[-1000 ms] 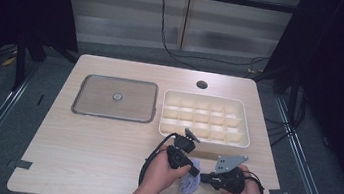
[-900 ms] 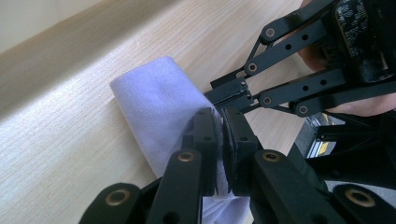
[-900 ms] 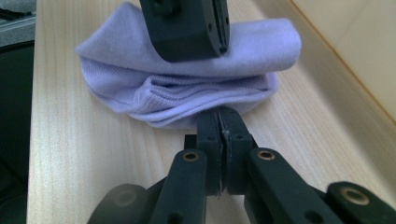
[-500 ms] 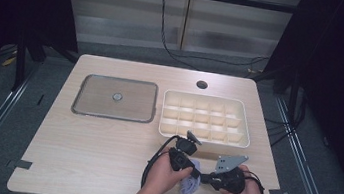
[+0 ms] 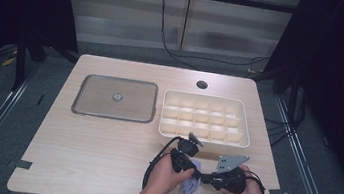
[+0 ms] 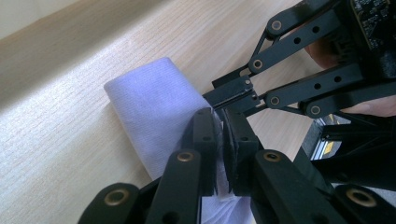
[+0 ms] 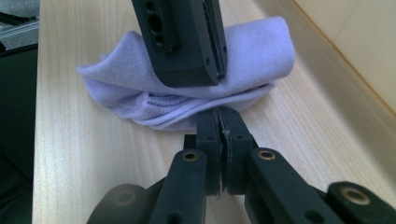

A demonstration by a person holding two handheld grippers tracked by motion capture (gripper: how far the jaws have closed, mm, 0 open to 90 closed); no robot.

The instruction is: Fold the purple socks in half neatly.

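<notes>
high view: both my grippers on one small cloth at the near edge

high view shows me working low on the wooden table (image 5: 102,153), near its near edge and right of centre. my left gripper (image 5: 186,163) and my right gripper (image 5: 210,179) meet over a small lavender cloth (image 5: 190,185), well apart from the compartment tray (image 5: 205,119) farther off and the flat metal tray (image 5: 114,98) at far left.

in the left gripper view my left gripper (image 6: 218,140) has its jaws narrow, pinched onto a fold of the cloth (image 6: 149,112), with fabric showing between the pads. in the right gripper view my right gripper (image 7: 220,135) is also closed to a sliver, nipping the near hem of the cloth (image 7: 187,100) where the layers bunch.

i judge i'm mid-fold. the risks as i see them: both grips bite only thin edges, so a pull in opposite directions could slide the fabric out of one pair of jaws and let the roll spring open. the two tools sit almost touching, so a careless turn could knock one against the other. the cloth also lies near the table's edge, and a slip towards me could drop it off.
</notes>
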